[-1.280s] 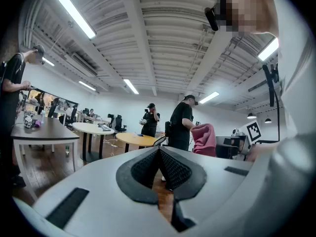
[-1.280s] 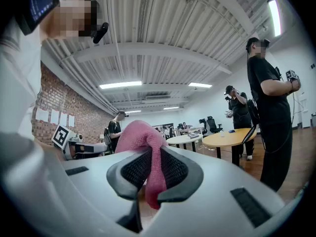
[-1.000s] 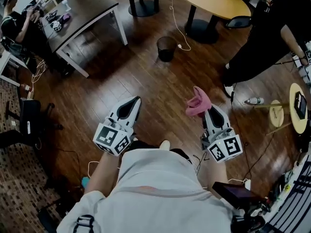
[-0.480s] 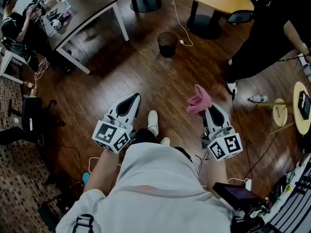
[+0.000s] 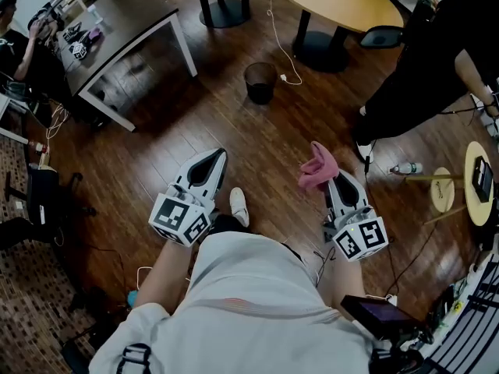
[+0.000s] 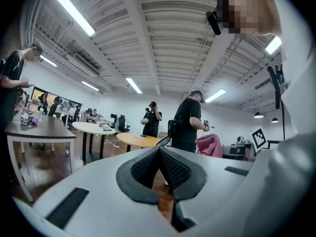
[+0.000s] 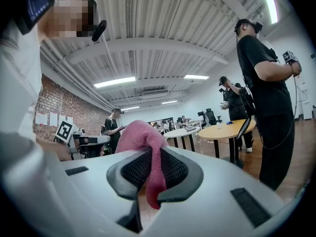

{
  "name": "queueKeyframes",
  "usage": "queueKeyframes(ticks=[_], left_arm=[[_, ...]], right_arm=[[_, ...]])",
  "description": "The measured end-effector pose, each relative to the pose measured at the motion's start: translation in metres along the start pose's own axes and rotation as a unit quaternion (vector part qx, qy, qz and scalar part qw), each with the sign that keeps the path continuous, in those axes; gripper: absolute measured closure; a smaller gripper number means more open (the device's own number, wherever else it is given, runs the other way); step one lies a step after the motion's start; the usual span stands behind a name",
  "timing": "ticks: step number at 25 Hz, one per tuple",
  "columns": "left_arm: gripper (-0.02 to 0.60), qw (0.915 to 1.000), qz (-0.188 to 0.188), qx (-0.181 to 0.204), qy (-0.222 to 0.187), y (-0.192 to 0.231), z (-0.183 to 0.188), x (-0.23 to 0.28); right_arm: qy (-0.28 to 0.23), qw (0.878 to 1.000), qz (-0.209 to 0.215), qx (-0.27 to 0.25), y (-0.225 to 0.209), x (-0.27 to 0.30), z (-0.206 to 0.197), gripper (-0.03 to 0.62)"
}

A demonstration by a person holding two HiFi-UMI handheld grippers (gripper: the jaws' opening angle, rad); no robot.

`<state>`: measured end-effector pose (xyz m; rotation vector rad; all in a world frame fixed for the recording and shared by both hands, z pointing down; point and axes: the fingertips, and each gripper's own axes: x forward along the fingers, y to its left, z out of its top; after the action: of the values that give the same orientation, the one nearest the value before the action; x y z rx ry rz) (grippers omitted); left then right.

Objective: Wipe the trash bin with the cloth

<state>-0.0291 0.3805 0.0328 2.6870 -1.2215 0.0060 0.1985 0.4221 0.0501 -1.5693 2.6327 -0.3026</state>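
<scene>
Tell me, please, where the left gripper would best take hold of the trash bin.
Probably the top rim, from above. The trash bin stands upright on the floor with its mouth open upward. Its round body looks too wide to straddle, while the thin rim should fit between the fingers of the left gripper.

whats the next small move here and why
Probably step forward toward the trash bin: it stands on the floor well ahead, out of reach, while the right gripper is shut on the pink cloth. The left gripper is shut and empty.
</scene>
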Motion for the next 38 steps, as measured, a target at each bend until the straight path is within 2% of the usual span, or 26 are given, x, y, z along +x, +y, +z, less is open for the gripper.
queueKeyframes(ticks=[8, 15, 20, 30, 38], left_arm=[[0.571, 1.0000, 0.000, -0.007, -0.004, 0.075, 0.017, 0.058], [0.571, 0.9999, -0.006, -0.005, 0.007, 0.146, 0.032, 0.102], [0.571, 0.9998, -0.009, -0.008, 0.013, 0.188, 0.035, 0.117], [0.571, 0.9994, 0.003, -0.029, 0.022, 0.213, 0.028, 0.158], [0.571, 0.9988, 0.040, -0.020, 0.019, 0.224, 0.039, 0.229]], right_arm=[[0.008, 1.000, 0.012, -0.011, -0.020, 0.100, 0.017, 0.549], [0.007, 1.000, 0.006, -0.009, -0.041, 0.185, 0.027, 0.549], [0.003, 1.000, -0.006, -0.011, -0.046, 0.224, 0.031, 0.549], [0.023, 1.000, 0.008, -0.008, -0.079, 0.270, 0.030, 0.549], [0.017, 0.999, 0.041, -0.003, -0.148, 0.321, 0.039, 0.549]])
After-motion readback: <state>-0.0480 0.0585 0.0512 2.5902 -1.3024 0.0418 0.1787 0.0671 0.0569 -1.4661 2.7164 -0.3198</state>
